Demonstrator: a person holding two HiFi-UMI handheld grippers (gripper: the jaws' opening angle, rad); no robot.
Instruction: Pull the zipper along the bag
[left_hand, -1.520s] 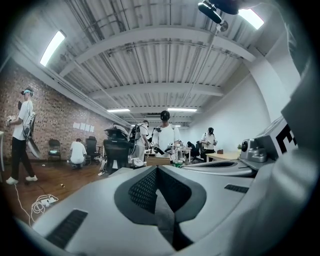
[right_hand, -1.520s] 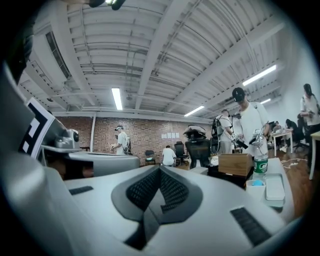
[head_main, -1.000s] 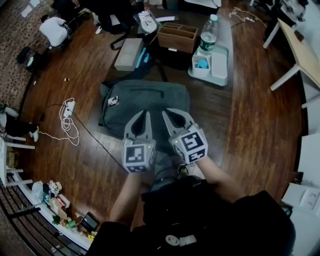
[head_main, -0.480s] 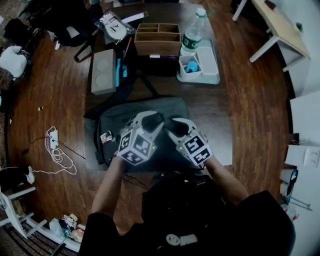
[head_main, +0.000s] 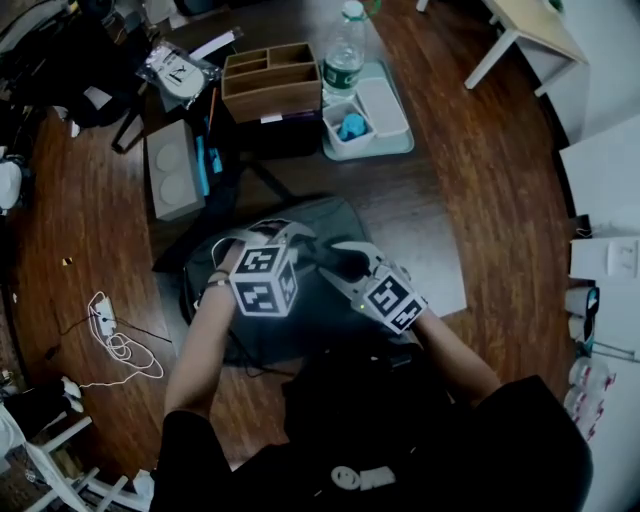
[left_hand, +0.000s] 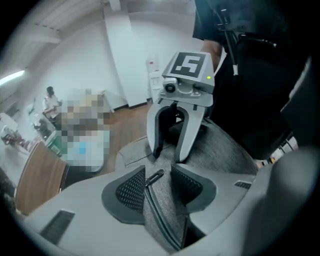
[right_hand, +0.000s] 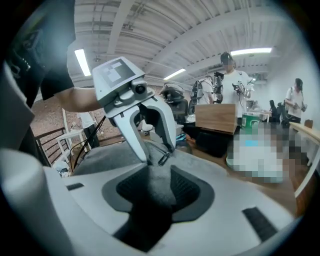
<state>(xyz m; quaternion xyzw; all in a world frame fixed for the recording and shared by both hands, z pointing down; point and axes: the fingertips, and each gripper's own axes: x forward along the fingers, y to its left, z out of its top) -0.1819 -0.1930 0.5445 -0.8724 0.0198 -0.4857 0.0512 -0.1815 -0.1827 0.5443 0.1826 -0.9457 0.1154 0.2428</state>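
Both grippers are down on the grey bag (head_main: 330, 220), which lies flat on the wooden floor (head_main: 480, 180), and they face each other tip to tip across its top.

The left gripper (left_hand: 159, 186) has its jaws standing wide, having just been opening. The zipper pull (left_hand: 154, 177) lies in the gap between them, out near the tips and closer to the pad on the view's left. The other pad is clear of it, and neither pad is pressing on it. From the pull, the zipper track (left_hand: 160, 219) runs back along the grey fabric, between the jaws and towards the gripper's body.

The right gripper (right_hand: 159, 186) also has its jaws wide, and they too have just been opening. Only a ridge of the bag's grey fabric sits between them, and no pad is clamped on it. In the right gripper view the pull lies just beyond these jaws' tips, straight ahead and in line with the gap, right at the tips of the opposing left jaws.

In the left gripper view, the right jaws plant their tips on the fabric just past the pull, one on either side of the zipper line.
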